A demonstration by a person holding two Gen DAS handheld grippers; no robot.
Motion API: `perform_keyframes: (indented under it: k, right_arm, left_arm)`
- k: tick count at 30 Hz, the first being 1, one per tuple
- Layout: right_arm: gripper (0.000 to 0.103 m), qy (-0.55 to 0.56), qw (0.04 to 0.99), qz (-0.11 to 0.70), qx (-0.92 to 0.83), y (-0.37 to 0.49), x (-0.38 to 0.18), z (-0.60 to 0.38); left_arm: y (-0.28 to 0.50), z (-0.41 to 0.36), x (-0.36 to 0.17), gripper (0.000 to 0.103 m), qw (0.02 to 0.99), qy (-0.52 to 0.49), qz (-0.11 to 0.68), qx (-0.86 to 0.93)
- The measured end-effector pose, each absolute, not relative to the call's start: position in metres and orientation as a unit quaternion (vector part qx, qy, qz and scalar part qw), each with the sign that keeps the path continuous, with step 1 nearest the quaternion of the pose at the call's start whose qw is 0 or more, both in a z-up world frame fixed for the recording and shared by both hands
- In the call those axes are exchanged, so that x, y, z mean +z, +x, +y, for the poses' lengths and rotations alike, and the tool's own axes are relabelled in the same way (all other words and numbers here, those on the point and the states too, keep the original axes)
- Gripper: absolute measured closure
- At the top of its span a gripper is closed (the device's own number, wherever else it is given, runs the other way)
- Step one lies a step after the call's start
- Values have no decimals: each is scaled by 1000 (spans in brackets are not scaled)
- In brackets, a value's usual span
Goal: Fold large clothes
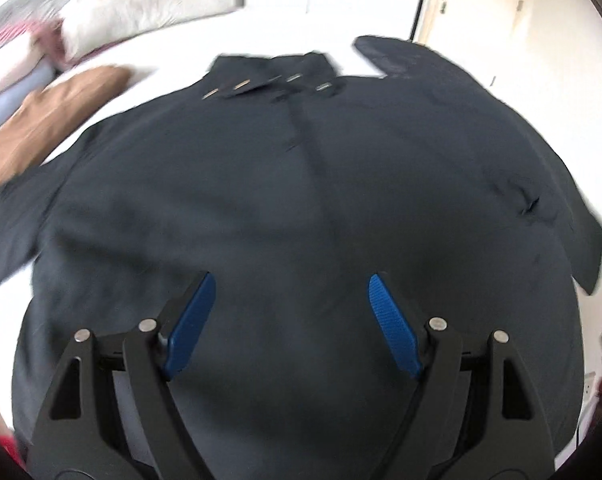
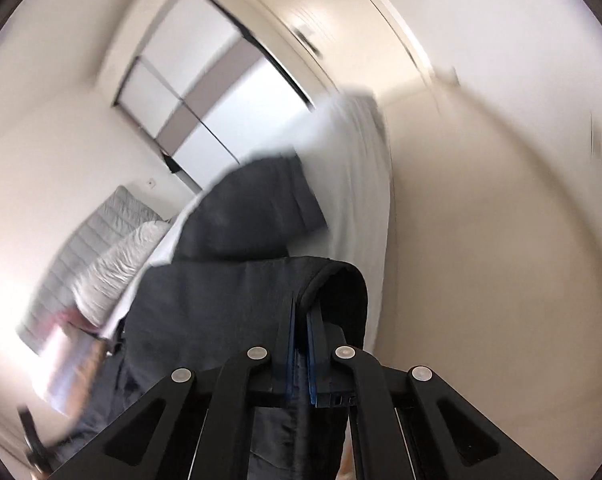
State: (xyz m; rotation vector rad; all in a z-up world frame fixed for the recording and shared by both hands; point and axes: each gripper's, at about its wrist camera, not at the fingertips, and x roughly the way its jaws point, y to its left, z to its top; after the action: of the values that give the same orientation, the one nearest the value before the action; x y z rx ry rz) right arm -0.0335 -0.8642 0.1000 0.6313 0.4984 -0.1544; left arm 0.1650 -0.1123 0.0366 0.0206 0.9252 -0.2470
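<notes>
A large dark navy jacket [image 1: 285, 184] lies spread flat on a white bed [image 1: 261, 36], collar and metal snaps at the far side, sleeves out to both sides. My left gripper [image 1: 291, 292] hovers over its lower middle, jaws wide open and empty, blue pads [image 1: 191, 328] apart. In the right wrist view, my right gripper [image 2: 301, 320] is shut on a fold of the jacket's dark fabric [image 2: 229, 304], which drapes over the fingers. The view is blurred and tilted.
A brown pillow [image 1: 57, 120] and a white fluffy pillow [image 1: 133, 12] lie at the far left of the bed. A door [image 1: 481, 4] stands at the far right. A wardrobe with sliding panels [image 2: 197, 92] and a grey quilted headboard [image 2: 81, 248] show in the right wrist view.
</notes>
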Motion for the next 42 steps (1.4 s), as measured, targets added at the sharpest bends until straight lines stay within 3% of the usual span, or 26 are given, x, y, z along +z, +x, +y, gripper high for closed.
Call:
perform_keyframes:
  k: [6,10,12,17,22,25,29,33,39,42]
  right_arm:
    - [100,115,968,188,-121,-12,247,-825]
    - [100,-3,966,185,-178,35,295,-795]
    - [100,-35,958,193,-207,64,301,-792]
    - [100,-45,938,236,-251,115,278,-804]
    - [100,-14,934,248,-259,111,264,-821]
    - [100,-19,937,247,-247,96,272,-816]
    - [100,1,943,240,-229,84,296,-806]
    - [100,-6,944,242,-223,84,312,-792]
    - [100,-42,931,287,-221,107,305,-767]
    - [100,-67,924,299,-227,111,308,-752]
  left_arm:
    - [210,-220,33,24,902,-29,390,-182]
    - [215,-284,11,23,879,-87,393,-257]
    - [213,-311,-8,23,856,-106,417,-285]
    - [203,-370,-29,14,864,22,424,-270]
    - [200,-354,-10,15,831,25,458,-315]
    - [206,-325,24,15,803,-35,477,-355]
    - [260,-284,62,32,850,-108,414,-307]
    - [312,-298,32,53,846,-107,449,-269]
    - [313,-353,-15,55,863,-53,450,-221]
    - [308,-340,-7,43,851,-77,463,-238]
